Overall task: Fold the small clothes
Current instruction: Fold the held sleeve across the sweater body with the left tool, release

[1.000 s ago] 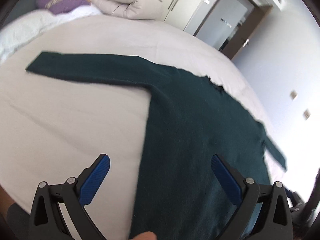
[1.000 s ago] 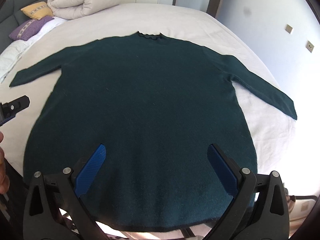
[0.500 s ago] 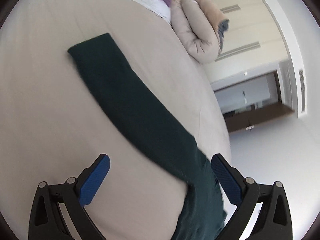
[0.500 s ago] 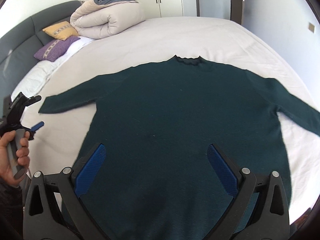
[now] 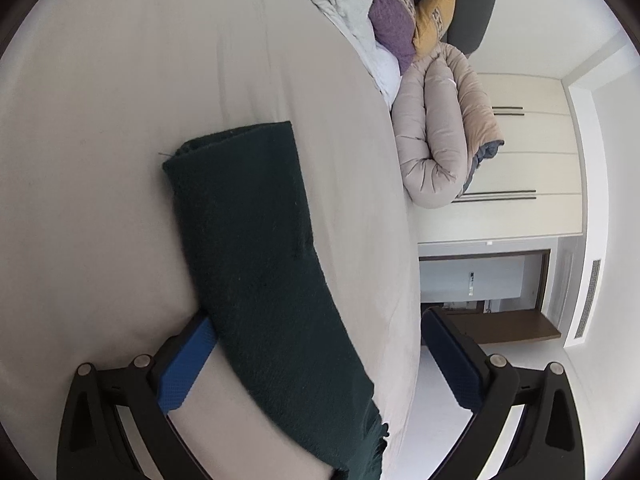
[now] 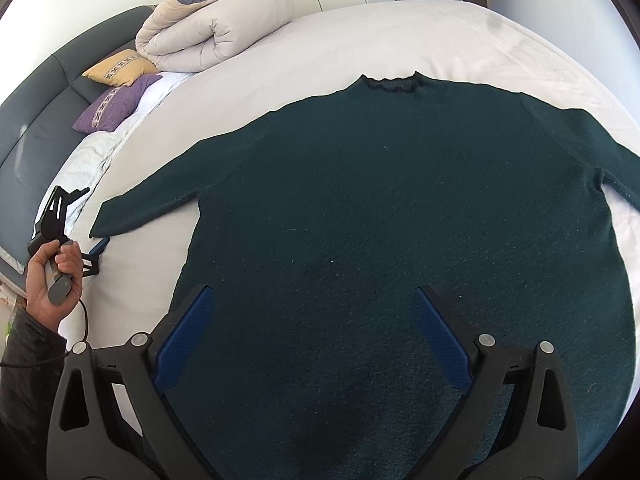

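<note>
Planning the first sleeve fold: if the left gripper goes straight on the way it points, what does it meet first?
Likely the dark green sleeve: it already lies between the open left gripper fingers, on the bed. Depth is unclear.

the bed (image 6: 400, 32) carries a dark green sweater (image 6: 400, 220) spread flat, sleeves out to both sides — near the headboard lie a rolled beige duvet (image 6: 212, 32), a yellow pillow (image 6: 120, 68) and a purple pillow (image 6: 112, 108), touching.
</note>
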The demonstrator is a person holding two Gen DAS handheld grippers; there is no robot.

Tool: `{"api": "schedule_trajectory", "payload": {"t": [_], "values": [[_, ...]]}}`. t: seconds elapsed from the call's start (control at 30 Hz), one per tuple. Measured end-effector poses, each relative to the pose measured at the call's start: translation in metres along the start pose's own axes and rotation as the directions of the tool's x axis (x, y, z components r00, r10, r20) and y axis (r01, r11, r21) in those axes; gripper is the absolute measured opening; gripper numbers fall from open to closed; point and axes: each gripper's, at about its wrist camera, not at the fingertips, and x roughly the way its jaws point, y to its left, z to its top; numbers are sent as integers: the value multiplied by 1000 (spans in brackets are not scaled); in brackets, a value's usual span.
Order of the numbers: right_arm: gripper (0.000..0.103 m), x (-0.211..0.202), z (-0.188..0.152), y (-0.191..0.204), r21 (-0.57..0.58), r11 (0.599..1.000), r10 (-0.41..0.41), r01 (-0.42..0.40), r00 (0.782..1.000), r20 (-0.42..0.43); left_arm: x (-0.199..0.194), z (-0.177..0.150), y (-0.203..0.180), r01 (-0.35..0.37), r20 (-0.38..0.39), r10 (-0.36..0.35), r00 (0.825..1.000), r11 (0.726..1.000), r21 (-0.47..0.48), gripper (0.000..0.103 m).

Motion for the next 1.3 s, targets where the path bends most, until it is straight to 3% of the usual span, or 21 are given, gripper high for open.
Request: {"api": "schedule_trajectory", "payload": {"t": [0.07, 0.17, 0.27, 0.33, 0.47, 0.53, 0.57, 0.63, 0.67, 0.7, 0.77, 0.8, 0.87, 0.93, 1.0, 1.03, 1.1, 1.17, 1.23, 1.27, 1.3], "values": [[99, 1, -1, -2, 5, 1000, 0, 0, 1000, 1, 4, 7, -2, -3, 12, 3, 1000, 1000, -11, 99], [99, 0, -1, -7, 29, 1000, 0, 0, 1000, 4, 7, 12, -2, -17, 14, 17, 1000, 1000, -13, 84], [99, 0, -1, -14, 57, 998, 4, -4, 1000, 3, 11, 15, 5, -25, 0, 25, 1000, 999, -37, 50], [99, 2, -1, -17, 65, 998, 6, -6, 1000, 4, 16, 12, 3, -68, -17, 68, 998, 998, -4, 18], [91, 5, 0, -27, 77, 997, 9, -9, 1000, 3, 26, -17, -37, -154, -25, 164, 986, 961, 230, 5], [84, 10, 4, -36, 99, 995, 27, -26, 1000, -10, 36, -47, -72, -189, -10, 212, 977, 891, 413, 4], [79, 12, 7, -41, 113, 993, 35, -33, 999, -17, 42, -66, -90, -209, 6, 240, 971, 834, 510, 4], [69, 17, 13, -51, 134, 989, 62, -58, 998, -25, 55, -116, -123, -244, 56, 288, 956, 671, 700, 4], [64, 20, 18, -56, 139, 988, 77, -72, 997, -27, 62, -144, -135, -254, 85, 307, 948, 569, 782, 4], [61, 22, 21, -60, 144, 986, 87, -82, 996, -29, 70, -183, -148, -257, 124, 321, 939, 417, 871, 5], [55, 26, 32, -70, 170, 978, 129, -122, 991, -31, 84, -249, -155, -249, 191, 324, 927, 148, 957, 5], [55, 29, 40, -76, 193, 969, 165, -157, 986, -26, 90, -281, -154, -243, 227, 321, 919, 12, 970, 5], [55, 35, 54, -86, 235, 949, 219, -209, 975, -19, 97, -331, -142, -221, 274, 301, 914, -198, 955, 5], [55, 41, 66, -93, 269, 931, 259, -245, 966, -19, 103, -381, -122, -222, 353, 238, 905, -444, 868, 5], [55, 53, 78, -98, 298, 911, 308, -286, 951, -28, 112, -410, -102, -189, 382, 227, 896, -584, 789, 5], [55, 56, 83, -100, 308, 905, 319, -295, 947, -32, 116, -421, -90, -178, 406, 218, 888, -650, 739, 5], [55, 73, 92, -104, 339, 885, 358, -320, 932, -55, 118, -430, -75, -176, 422, 183, 888, -713, 679, 5], [55, 88, 97, -108, 368, 870, 378, -328, 923, -72, 118, -435, -71, -185, 433, 149, 889, -748, 638, 5], [55, 106, 105, -114, 393, 859, 391, -329, 916, -87, 117, -433, -73, -184, 426, 151, 892, -740, 647, 5], [55, 115, 109, -116, 408, 851, 396, -329, 914, -90, 118, -426, -77, -184, 420, 172, 891, -709, 681, 7], [55, 123, 113, -118, 419, 847, 399, -327, 912, -95, 119, -416, -82, -183, 404, 206, 891, -652, 736, 7]]}}
